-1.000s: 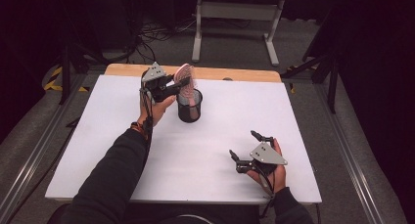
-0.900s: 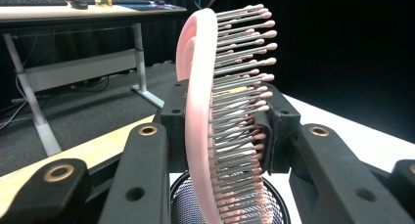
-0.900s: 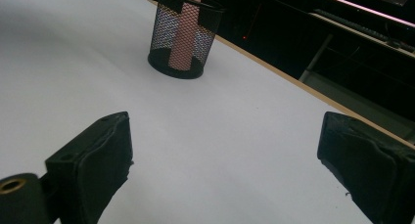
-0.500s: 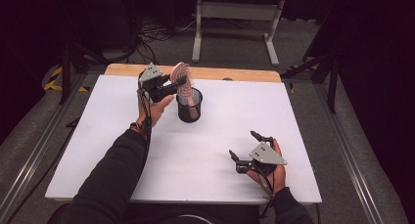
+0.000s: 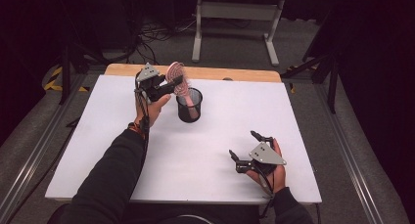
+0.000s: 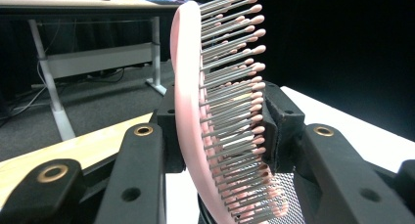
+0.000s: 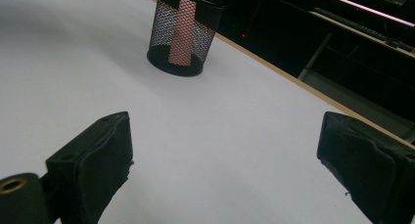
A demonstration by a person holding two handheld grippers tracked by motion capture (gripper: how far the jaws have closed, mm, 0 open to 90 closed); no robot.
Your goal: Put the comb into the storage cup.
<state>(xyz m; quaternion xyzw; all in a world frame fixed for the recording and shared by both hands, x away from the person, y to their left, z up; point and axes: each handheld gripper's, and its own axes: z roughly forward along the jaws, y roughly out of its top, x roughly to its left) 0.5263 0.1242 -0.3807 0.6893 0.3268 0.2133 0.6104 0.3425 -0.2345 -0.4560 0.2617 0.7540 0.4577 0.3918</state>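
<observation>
The left claw [image 5: 165,88] is held up above the far-left part of the white tabletop [image 5: 98,150], and it pinches a pink hairbrush [image 5: 176,79] by its oval head — in the left gripper view one pad lies against the smooth pink back and the other presses into the tips of the grey, pink-capped bristles [image 6: 235,111]. The jaws have eased a touch wider in the last moment, yet the brush head is between them and both pads are on it. The brush stands nearly upright, head uppermost and leaning a little, with its handle down inside a black wire-mesh cup [image 5: 189,105] that stands on the tabletop just beside the left hand [image 5: 152,110]; through the mesh, the right gripper view shows the pink handle [image 7: 183,31] reaching down to the bottom of the cup. The right claw [image 5: 244,146] sits near the front right of the tabletop, well apart from the cup, resting low in the right hand [image 5: 269,168] — its two black jaws are spread wide with nothing but bare white surface between them. A strip of wooden edge [image 5: 235,73] runs along the far side of the white surface.
</observation>
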